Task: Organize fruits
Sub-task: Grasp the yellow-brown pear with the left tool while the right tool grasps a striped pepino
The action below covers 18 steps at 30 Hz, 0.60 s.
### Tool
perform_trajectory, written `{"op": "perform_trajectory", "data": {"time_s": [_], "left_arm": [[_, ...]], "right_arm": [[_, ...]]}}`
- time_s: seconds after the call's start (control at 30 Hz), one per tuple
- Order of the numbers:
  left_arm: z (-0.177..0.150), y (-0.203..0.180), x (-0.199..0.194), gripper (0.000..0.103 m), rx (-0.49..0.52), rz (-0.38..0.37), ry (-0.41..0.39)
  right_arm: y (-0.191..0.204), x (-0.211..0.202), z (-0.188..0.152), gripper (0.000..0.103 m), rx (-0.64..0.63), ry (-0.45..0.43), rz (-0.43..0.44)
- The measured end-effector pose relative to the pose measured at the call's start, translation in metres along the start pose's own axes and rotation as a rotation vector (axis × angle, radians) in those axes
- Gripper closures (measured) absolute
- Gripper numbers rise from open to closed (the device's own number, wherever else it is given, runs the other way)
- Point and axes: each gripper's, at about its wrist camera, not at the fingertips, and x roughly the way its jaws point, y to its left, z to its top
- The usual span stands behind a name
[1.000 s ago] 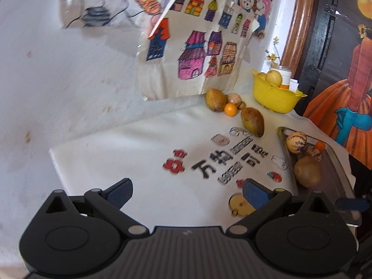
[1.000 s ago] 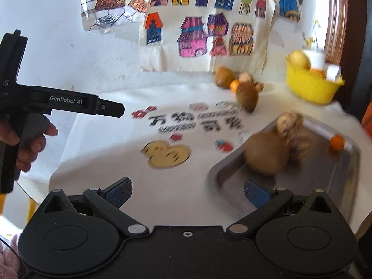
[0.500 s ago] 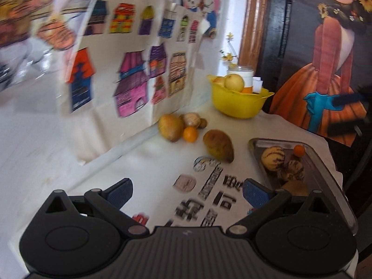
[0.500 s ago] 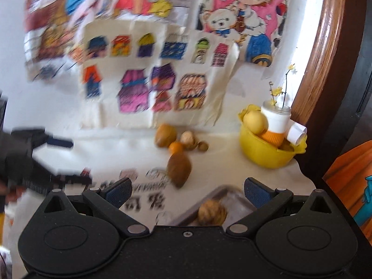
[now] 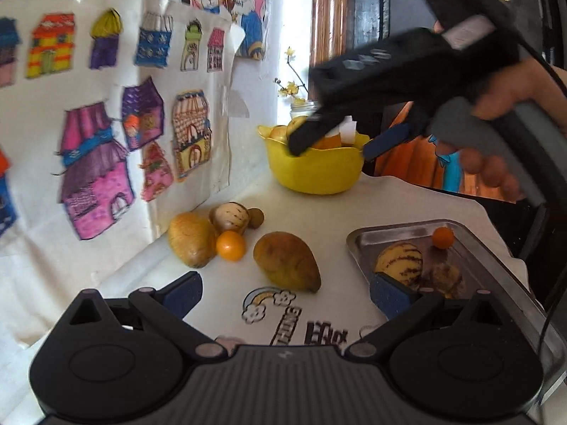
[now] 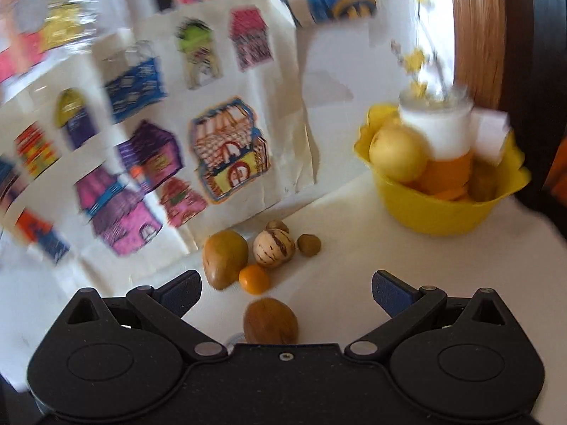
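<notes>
- Since half a second ago: right gripper (image 5: 333, 143) now in the left wrist view, raised over the yellow bowl (image 5: 313, 171); both cameras closer to the loose fruit by the wall.
- Left gripper (image 5: 285, 292): jaws spread wide, nothing between them, held low over the white cloth (image 5: 336, 212).
- Right gripper: jaws spread, empty, held by a hand (image 5: 510, 95); right view blurred.
- Loose fruit on cloth: brown pear-shaped fruit (image 5: 287, 262) lying alone, near the metal tray (image 5: 358, 239); behind it a cluster touching: tan oval fruit (image 5: 191, 239), small orange fruit (image 5: 231, 246), striped round fruit (image 5: 230, 216), small brown nut-like fruit (image 5: 256, 217).
- Tray: striped yellow fruit (image 5: 399, 260), small orange one (image 5: 443, 237), darker fruit (image 5: 444, 278) partly hidden.
- Bowl: pale yellow fruit (image 6: 397, 150), white-and-orange container (image 6: 444, 141).
- Wall: taped drawings of houses (image 5: 106, 113).
</notes>
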Motion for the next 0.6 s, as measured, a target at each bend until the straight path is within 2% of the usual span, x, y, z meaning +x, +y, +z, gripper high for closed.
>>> {"op": "perform_trajectory", "data": {"time_s": [0.23, 0.4, 0.6], "left_arm": [[0.006, 0.007, 0.044, 0.001, -0.152, -0.006, 0.074], [0.001, 0.009, 0.063, 0.001, -0.209, -0.025, 0.090], [-0.004, 0.011, 0.076, 0.009, -0.248, -0.029, 0.093]], "right_arm": [[-0.014, 0.075, 0.016, 0.011, 0.201, 0.143, 0.085], [-0.022, 0.107, 0.023, 0.021, 0.288, 0.179, 0.098], [-0.026, 0.126, 0.032, 0.029, 0.353, 0.197, 0.119]]}}
